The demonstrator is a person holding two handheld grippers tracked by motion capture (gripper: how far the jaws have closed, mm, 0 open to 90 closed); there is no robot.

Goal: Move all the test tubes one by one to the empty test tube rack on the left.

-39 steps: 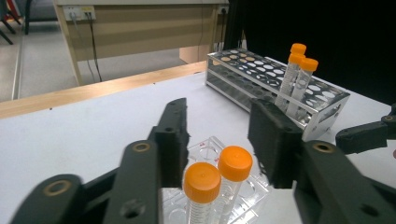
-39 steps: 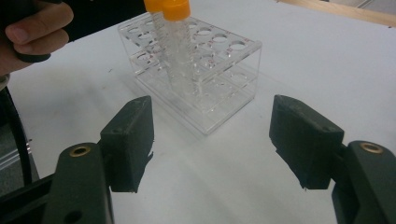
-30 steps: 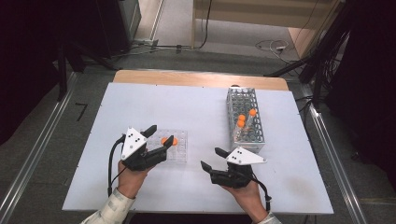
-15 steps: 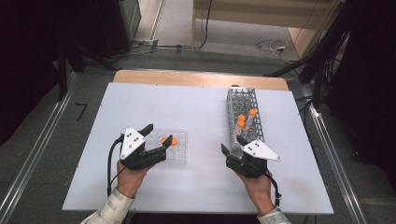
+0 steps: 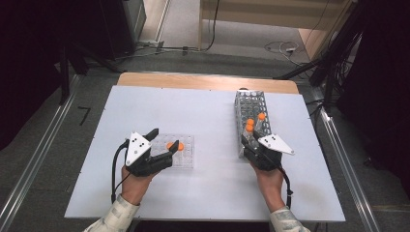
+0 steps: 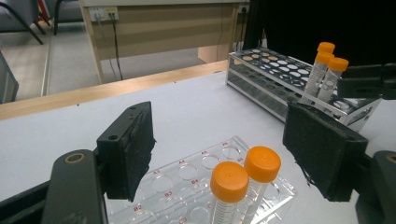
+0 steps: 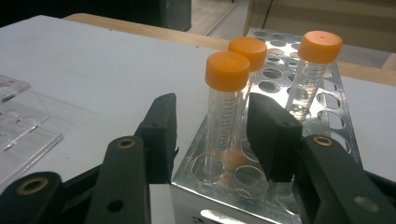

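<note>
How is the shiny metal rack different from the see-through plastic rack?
The metal rack is tall, silvery and built of stacked plates full of round holes; the clear plastic rack is low, flat and see-through. The metal rack holds three orange-capped tubes; the plastic rack holds two. The plastic rack's holes carry red labels; the metal rack's show none. Both stand on the white table and keep tubes upright.

surface: white table (image 5: 203, 111) with a wood strip along the 12 o'clock edge | sitting on it: clear plastic rack (image 5: 186, 157) at about 7 o'clock | metal tube rack (image 5: 244, 104) standing around 2 o'clock
</note>
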